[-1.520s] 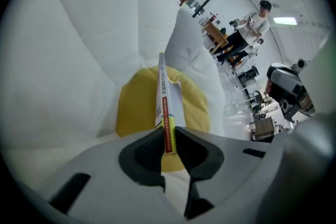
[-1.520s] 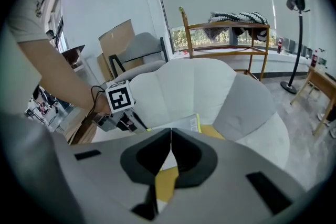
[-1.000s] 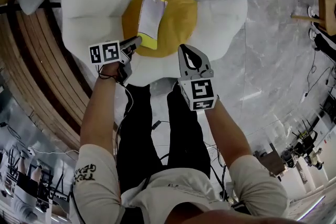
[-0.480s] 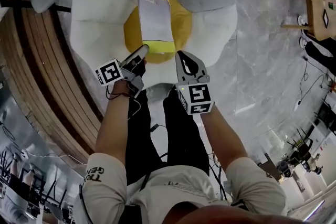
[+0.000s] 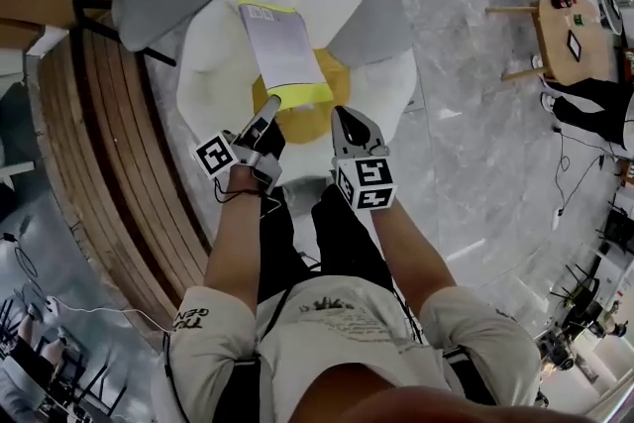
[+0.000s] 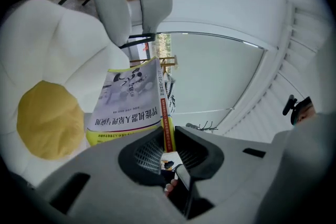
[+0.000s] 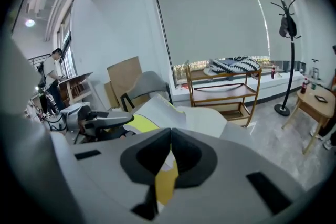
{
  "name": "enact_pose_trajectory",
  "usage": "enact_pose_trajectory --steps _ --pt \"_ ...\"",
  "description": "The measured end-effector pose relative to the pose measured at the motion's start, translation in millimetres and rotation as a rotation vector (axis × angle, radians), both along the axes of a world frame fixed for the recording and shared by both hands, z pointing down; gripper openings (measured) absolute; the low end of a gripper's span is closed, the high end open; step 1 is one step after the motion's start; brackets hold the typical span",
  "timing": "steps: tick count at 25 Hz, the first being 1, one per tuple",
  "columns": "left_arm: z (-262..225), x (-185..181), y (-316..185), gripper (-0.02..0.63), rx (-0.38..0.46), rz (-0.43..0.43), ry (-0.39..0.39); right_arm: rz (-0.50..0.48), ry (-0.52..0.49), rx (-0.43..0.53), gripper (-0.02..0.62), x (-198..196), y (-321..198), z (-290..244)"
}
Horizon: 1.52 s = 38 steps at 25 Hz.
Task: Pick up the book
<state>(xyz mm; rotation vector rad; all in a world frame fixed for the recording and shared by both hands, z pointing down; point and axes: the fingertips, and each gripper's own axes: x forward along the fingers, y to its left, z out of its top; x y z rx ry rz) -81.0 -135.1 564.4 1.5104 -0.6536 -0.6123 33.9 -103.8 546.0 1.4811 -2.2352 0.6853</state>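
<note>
Book (image 5: 282,50) held in the air over a flower cushion (image 5: 211,66)

Its cover is pale grey with a yellow band and a red strip along the spine. The left gripper (image 5: 269,106) clamps its narrow jaws on the book's lower spine edge. Just beside it, the right gripper (image 5: 351,119) has its jaws pressed together, empty.

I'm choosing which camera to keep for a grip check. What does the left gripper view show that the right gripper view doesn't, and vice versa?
Only the left gripper view: the book with its cover print, spine clamped in the left gripper. Only the right gripper view: the right gripper shut on nothing, a wooden shelf rack, a coat stand, a person. Both: the book, the white cushion, the window blind.
</note>
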Motion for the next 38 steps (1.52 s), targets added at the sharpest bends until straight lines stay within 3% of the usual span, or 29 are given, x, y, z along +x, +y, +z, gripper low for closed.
enact_pose_trajectory --steps 6,14,23,27,30,38 --pt "-112.0 2.3 2.6 0.078 0.107 -0.057 0.060 0.022 -0.055 0.111 0.026 -1.4 -16.9 -100.5" --pt "-205.9 -5.2 1.7 0.084 0.176 -0.064 0.040 0.021 -0.102 0.242 0.026 -12.8 -35.7 -210.4" --pt "-289.8 -10.8 -13.1 0.087 0.278 -0.098 0.089 0.018 -0.101 0.380 0.026 -13.2 -54.3 -290.3" --pt "-326.0 -9.2 -9.4 0.089 0.337 -0.086 0.099 0.001 -0.149 0.457 0.026 -18.4 -48.0 -326.3" --pt "-350.4 -7.6 -5.9 0.089 0.386 -0.091 0.141 0.010 -0.180 0.497 0.026 -16.0 -44.6 -347.9" --pt "-396.1 -9.6 0.7 0.087 0.503 -0.103 0.254 0.002 -0.123 0.529 0.025 -10.1 -42.6 -370.3"
